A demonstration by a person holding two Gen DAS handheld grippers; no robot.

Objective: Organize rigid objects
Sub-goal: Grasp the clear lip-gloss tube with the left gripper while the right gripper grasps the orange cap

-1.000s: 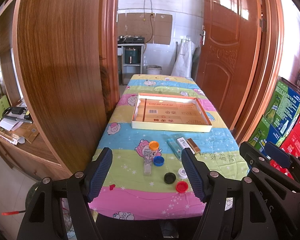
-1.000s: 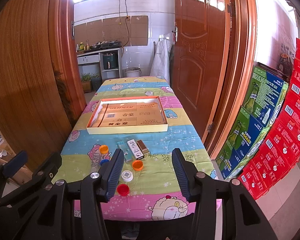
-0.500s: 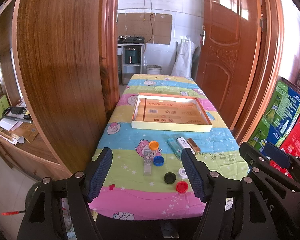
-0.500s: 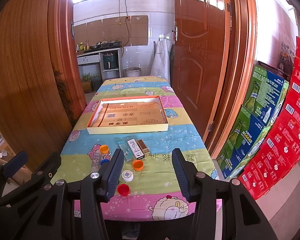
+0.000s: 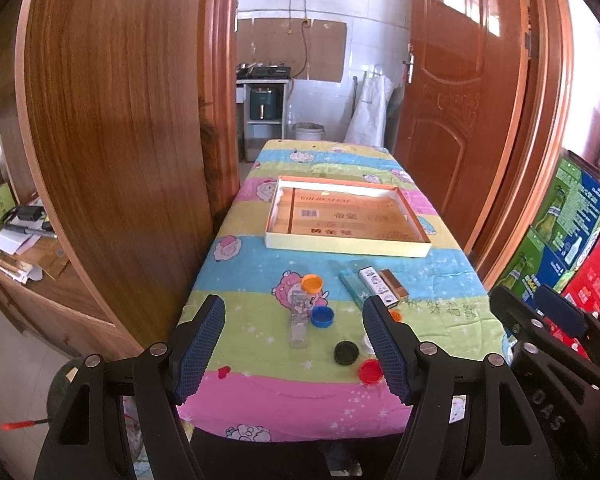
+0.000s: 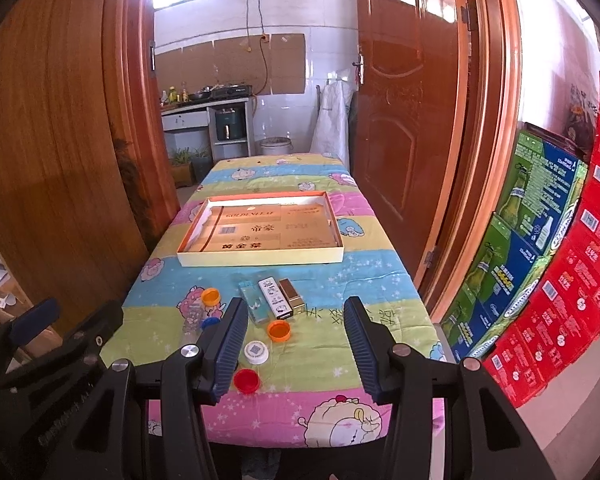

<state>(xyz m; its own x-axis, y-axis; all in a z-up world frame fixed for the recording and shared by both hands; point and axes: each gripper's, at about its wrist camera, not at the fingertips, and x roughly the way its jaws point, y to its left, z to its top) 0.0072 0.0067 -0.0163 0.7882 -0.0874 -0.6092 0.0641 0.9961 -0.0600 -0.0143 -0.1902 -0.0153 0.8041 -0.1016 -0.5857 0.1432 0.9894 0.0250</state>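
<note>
Grippers both hang back off the near end of the table [image 5: 440,400], well short of anything on it. Left gripper [image 5: 294,346]: jaws spread wide, nothing between them. Right gripper [image 6: 296,346]: same story, jaws wide apart and holding nothing.

On the bright cartoon tablecloth, a shallow cardboard tray [image 6: 260,258] sits across the middle, cream walls, printed cardboard floor, and nothing lying in it that I can make out. Just this side of the tray, three small flat boxes lie side by side, touching or nearly so: a teal box [image 6: 253,306], a white box [image 6: 275,297] and a brown-gold box [image 6: 292,295].

Caps are scattered nearer the edge. An orange cap [image 5: 312,282] sits to the left, with a blue cap [image 5: 322,316] a little closer to us. Beside the blue cap lies a clear plastic piece [image 5: 299,322], long and narrow; I cannot tell what it is. A black cap [image 5: 346,353] sits nearer the edge, a red cap [image 6: 247,381] nearest of all, a white cap [image 6: 256,352] just beyond the red one, and a second orange cap [image 6: 279,330] just in front of the boxes.

Stacked cartons [image 6: 540,248], green and red, lean along the right-hand wall.
</note>
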